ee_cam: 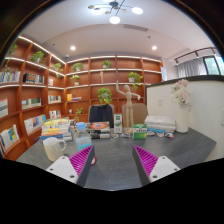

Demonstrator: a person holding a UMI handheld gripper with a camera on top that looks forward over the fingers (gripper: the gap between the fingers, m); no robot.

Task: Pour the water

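Holding nothing, the gripper (112,158) hangs over a grey desk (110,165) with its fingers spread wide; only bare desktop shows between the two magenta pads (82,158).

Task's thing: no kettle, jug or bottle can be made out for certain. The nearest candidate vessel is a pale mug (53,148) with a loop handle, standing on the desk ahead of the left finger and slightly outside it, well apart from the tip. Whether it is the pourer or the receiver, I cannot tell.

Step in hand, as I judge it: the approach, with no grasp yet made. To do it well, settle first which vessel holds the water, then bring the fingers in level and square so the body sits centred between the pads before closing. Grip the mug on its wall, clear of the handle; a hold high near the rim would let it swing.

Materials and shapes:
- mug: smooth, glossy, likely ceramic; round wall, so contact on the pads will be narrow and it may slip.
- desk: matt, flat, dark grey, with a long straight far edge.
- pads: ribbed or textured faces, wedge-shaped.
- stacked books and boxes (60,128) along the far side, hard-cornered.
- wooden shelving (110,75) behind, warm-lit, with leafy potted plants (104,96).
- wooden jointed figure (126,103), slender, upright.
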